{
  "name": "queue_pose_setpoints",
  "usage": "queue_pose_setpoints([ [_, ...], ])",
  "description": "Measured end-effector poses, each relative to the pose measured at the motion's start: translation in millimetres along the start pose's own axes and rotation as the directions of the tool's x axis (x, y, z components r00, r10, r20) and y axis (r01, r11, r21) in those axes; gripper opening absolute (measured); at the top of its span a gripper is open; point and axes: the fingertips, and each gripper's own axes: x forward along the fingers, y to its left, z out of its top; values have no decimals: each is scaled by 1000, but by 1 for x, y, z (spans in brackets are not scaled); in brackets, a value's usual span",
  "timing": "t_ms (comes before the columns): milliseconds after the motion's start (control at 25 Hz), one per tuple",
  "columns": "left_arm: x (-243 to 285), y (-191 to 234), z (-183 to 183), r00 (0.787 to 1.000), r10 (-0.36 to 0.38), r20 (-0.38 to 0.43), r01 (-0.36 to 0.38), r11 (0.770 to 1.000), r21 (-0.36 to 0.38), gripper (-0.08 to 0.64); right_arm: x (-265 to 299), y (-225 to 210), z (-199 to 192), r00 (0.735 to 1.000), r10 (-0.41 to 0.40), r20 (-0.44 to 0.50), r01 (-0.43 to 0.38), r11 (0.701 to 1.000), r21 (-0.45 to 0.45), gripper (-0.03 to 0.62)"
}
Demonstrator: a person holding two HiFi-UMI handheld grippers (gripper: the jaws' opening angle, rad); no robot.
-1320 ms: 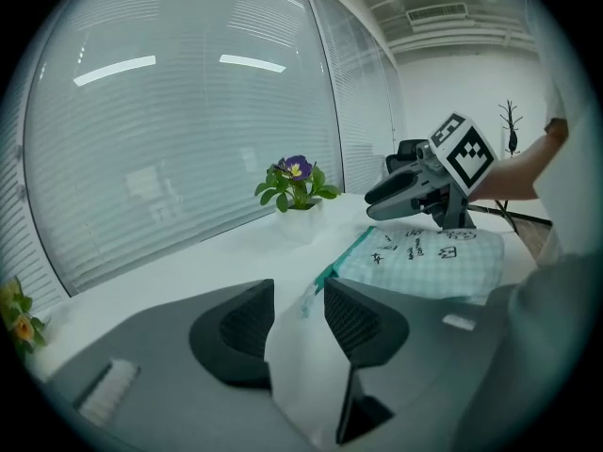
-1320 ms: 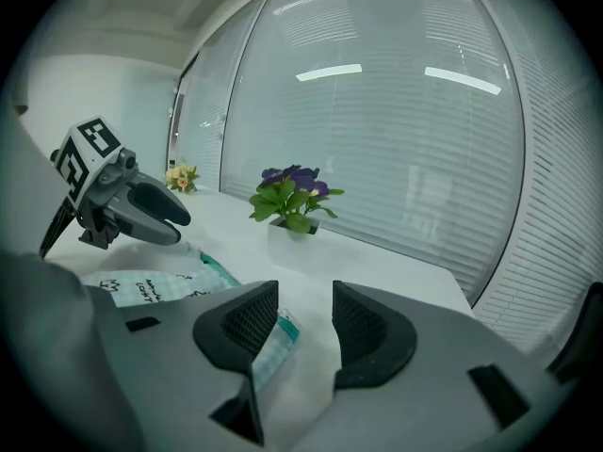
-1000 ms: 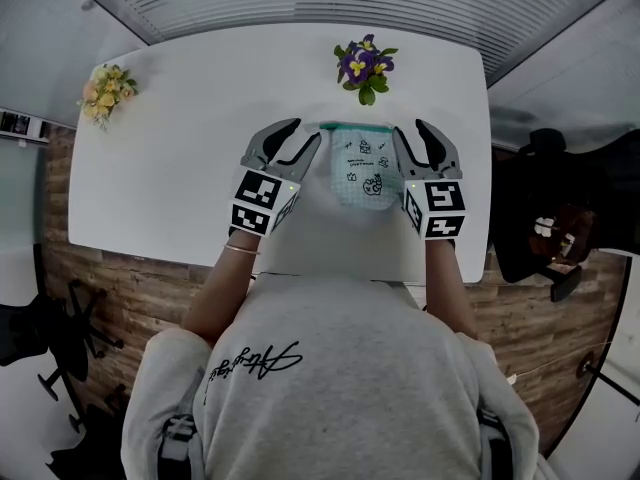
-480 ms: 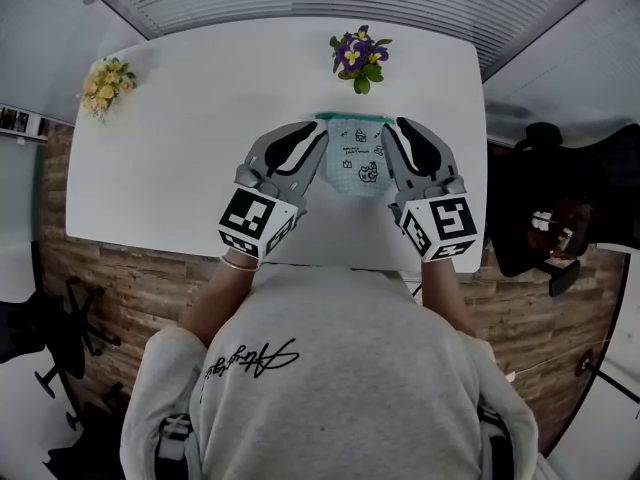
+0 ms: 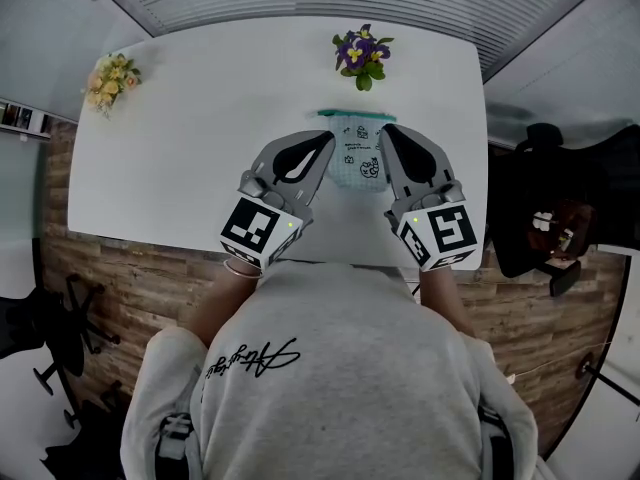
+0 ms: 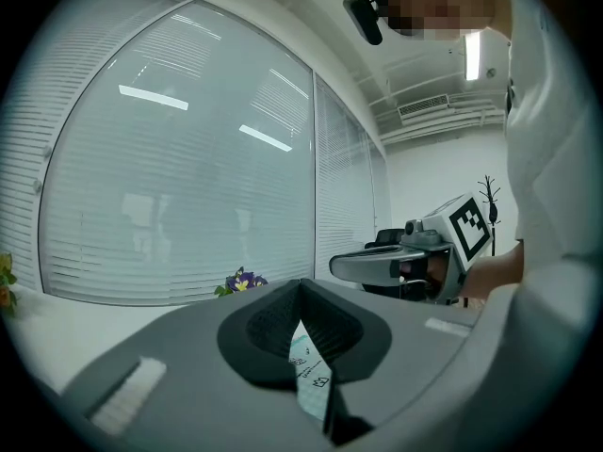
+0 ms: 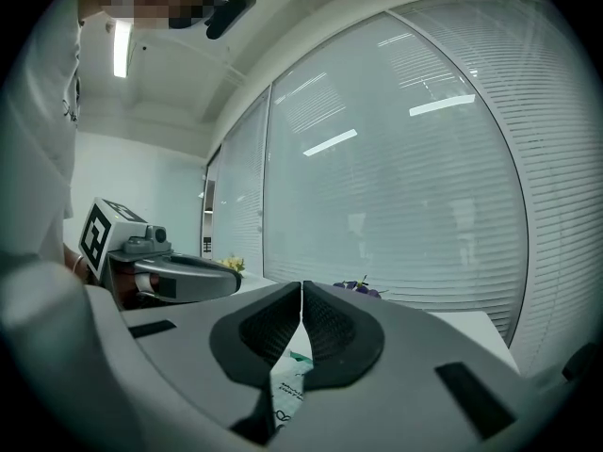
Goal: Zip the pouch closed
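Observation:
A small white pouch (image 5: 357,163) with little printed drawings and a teal zipper edge along its far side hangs over the white table (image 5: 190,158) between my two grippers. The left gripper (image 5: 325,140) pinches its left edge and the right gripper (image 5: 385,131) its right edge. Both jaws have just been closing with the pouch's fabric between them. In the left gripper view the pouch (image 6: 311,377) runs as a thin strip down from the shut pads (image 6: 325,332). The right gripper view shows the pouch (image 7: 287,389) the same way below its closed tips.
A purple flower bunch (image 5: 362,53) stands just beyond the pouch, and a yellow bunch (image 5: 108,76) at the table's far left corner. A black chair (image 5: 560,218) stands off the table's right end. Window blinds run behind the table.
Both grippers have risen toward the camera and closed in on the pouch's sides. The pouch has lifted with them and looks shorter in the head view.

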Motion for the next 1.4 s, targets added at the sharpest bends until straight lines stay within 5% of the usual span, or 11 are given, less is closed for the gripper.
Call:
queue_pose_setpoints([
  [1400,-14,-17,18,996,-59,74,59,998,-5,0,-6,29,16,998,24,50,-23,1000,-19,2],
])
